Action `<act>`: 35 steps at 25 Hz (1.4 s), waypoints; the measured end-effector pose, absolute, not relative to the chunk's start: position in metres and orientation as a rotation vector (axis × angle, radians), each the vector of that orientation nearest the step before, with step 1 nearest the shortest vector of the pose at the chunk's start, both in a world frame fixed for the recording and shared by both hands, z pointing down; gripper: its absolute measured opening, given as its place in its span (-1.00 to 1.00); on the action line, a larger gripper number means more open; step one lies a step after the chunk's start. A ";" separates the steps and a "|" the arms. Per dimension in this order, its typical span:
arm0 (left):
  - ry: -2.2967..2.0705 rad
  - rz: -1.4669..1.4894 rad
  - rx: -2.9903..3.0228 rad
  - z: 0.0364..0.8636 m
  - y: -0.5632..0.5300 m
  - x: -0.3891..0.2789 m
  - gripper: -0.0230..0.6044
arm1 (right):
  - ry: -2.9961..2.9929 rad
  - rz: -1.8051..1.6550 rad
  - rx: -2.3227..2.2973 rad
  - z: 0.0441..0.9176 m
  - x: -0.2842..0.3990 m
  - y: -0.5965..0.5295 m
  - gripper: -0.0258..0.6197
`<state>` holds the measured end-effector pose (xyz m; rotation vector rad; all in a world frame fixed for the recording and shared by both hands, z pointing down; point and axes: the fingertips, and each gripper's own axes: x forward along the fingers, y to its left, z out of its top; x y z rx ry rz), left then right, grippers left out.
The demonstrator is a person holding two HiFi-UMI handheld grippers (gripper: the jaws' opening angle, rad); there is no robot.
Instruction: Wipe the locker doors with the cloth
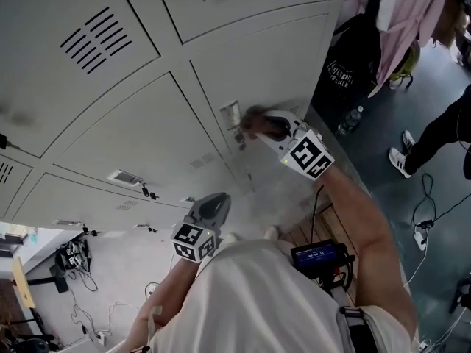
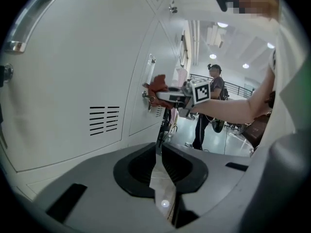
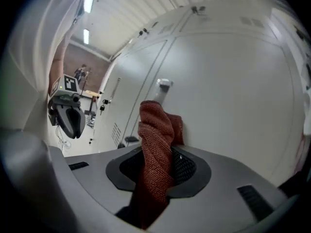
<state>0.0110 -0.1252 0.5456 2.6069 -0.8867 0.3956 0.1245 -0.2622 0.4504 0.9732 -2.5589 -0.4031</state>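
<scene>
Pale grey locker doors (image 1: 147, 138) fill the head view. My right gripper (image 1: 266, 128) is shut on a red-brown cloth (image 1: 257, 122) and presses it to a door just right of the metal handle (image 1: 231, 115). In the right gripper view the bunched cloth (image 3: 154, 149) sticks up between the jaws against the door (image 3: 233, 96), with the handle (image 3: 163, 87) behind it. My left gripper (image 1: 218, 198) hangs lower, shut and holding nothing, a little off the doors. Its own view shows the jaws met at the tips (image 2: 158, 148) and the cloth (image 2: 158, 84) far ahead.
A black bag (image 1: 353, 57) and hanging clothes (image 1: 412, 13) sit past the locker row's right end, with a bottle (image 1: 349, 120) on the floor. A person's legs (image 1: 434, 134) stand at right near cables (image 1: 423, 230). A wooden bench (image 1: 324, 226) is below my right arm.
</scene>
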 end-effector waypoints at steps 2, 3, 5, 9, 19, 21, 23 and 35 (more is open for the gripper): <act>-0.895 0.398 2.597 0.547 -0.125 0.010 -0.79 | -2.550 -0.288 1.031 0.472 0.161 -0.272 -0.56; -0.901 0.400 2.591 0.547 -0.126 0.010 -0.79 | -2.529 -0.249 1.103 0.479 0.185 -0.279 -0.56; -0.917 0.409 2.579 0.549 -0.127 0.007 -0.79 | -2.495 -0.141 1.307 0.486 0.238 -0.295 -0.56; -0.918 0.435 2.555 0.556 -0.125 0.011 -0.79 | -2.524 0.156 1.658 0.491 0.309 -0.313 -0.56; -0.924 0.456 2.532 0.560 -0.116 -0.001 -0.79 | -2.622 0.103 1.333 0.524 0.153 -0.275 -0.56; -0.938 0.445 2.531 0.558 -0.116 -0.010 -0.79 | -2.688 0.193 1.230 0.526 0.113 -0.264 -0.56; -0.949 0.435 2.531 0.557 -0.116 -0.018 -0.79 | -2.740 0.309 1.135 0.531 0.077 -0.255 -0.56; -1.009 0.411 2.505 0.560 -0.119 -0.043 -0.79 | -2.452 0.177 1.241 0.583 0.157 -0.278 -0.56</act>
